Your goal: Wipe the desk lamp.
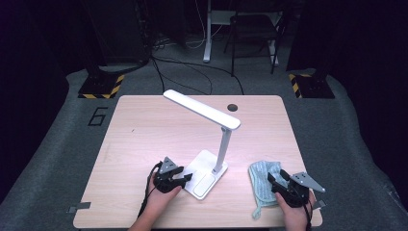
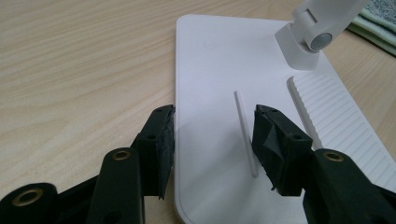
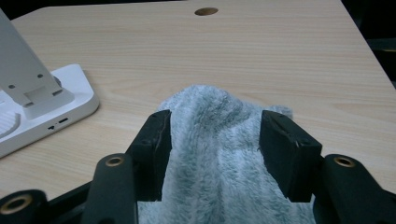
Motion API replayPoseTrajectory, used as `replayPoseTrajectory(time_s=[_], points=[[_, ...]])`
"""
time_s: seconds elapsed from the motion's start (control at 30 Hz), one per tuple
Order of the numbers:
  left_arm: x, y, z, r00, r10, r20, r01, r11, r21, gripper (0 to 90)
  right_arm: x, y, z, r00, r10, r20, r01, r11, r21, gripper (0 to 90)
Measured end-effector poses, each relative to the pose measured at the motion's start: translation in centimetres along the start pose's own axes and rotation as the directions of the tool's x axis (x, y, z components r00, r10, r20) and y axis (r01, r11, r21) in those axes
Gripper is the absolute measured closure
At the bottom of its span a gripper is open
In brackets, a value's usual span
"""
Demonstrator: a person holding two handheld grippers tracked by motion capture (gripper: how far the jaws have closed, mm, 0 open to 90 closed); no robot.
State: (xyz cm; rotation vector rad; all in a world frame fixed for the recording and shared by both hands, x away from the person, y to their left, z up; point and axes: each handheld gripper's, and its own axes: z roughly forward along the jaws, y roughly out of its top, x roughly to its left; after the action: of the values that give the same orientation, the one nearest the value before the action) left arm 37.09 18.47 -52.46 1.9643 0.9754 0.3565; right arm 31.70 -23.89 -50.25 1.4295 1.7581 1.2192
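The table (image 1: 144, 125) carries a white lamp (image 1: 211, 139) whose base (image 1: 206, 180) sits near the front edge, about midway along it. A grey-green cloth (image 1: 262, 185) lies close to the front right corner, just right of the base and apart from it.

The work in hand looks like wiping the lamp, with one tool steadying it while the other takes up the cloth. To do it well, the left gripper (image 2: 212, 135) should settle firmly on the base before any rubbing starts, since the tall arm could tip the lamp. Its jaws stand apart, released, one at the base's edge over the table and one above the white plate, straddling that edge without clamping it.

The right gripper (image 3: 215, 140) has its jaws spread on either side of a raised fold of cloth; the pile bulges between them, but I cannot tell whether they pinch it yet. A deep bite on that fold, taken before lifting, would keep the cloth from slipping.
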Motion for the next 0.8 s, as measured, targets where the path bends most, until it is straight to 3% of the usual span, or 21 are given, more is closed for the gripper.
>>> replayPoseTrajectory(time_s=[0.23, 0.4, 0.53, 0.8], points=[[-1.2, -0.6, -0.5, 0.9994, -0.009, -0.032, 0.009, 0.9998, -0.017, 49.0, 0.0, -0.1, 0.6, 0.9992, -0.027, 0.028, 0.026, 0.999, 0.038, 39.3], [-2.0, -1.0, -0.8, 0.9977, -0.015, -0.067, 0.014, 0.9996, -0.026, 49.3, 0.1, -0.2, 0.8, 0.9993, -0.022, 0.029, 0.022, 1.0, 0.022, 39.1], [-1.8, -0.8, -0.7, 0.9984, -0.008, -0.056, 0.007, 0.9998, -0.017, 49.4, 0.0, -0.2, 0.8, 0.9996, -0.016, 0.024, 0.015, 0.999, 0.034, 39.1], [-1.9, 0.0, 0.6, 0.9968, -0.049, -0.063, 0.047, 0.9986, -0.025, 44.3, -0.1, -0.2, 0.9, 0.9993, -0.02, 0.032, 0.019, 0.999, 0.034, 37.9]])
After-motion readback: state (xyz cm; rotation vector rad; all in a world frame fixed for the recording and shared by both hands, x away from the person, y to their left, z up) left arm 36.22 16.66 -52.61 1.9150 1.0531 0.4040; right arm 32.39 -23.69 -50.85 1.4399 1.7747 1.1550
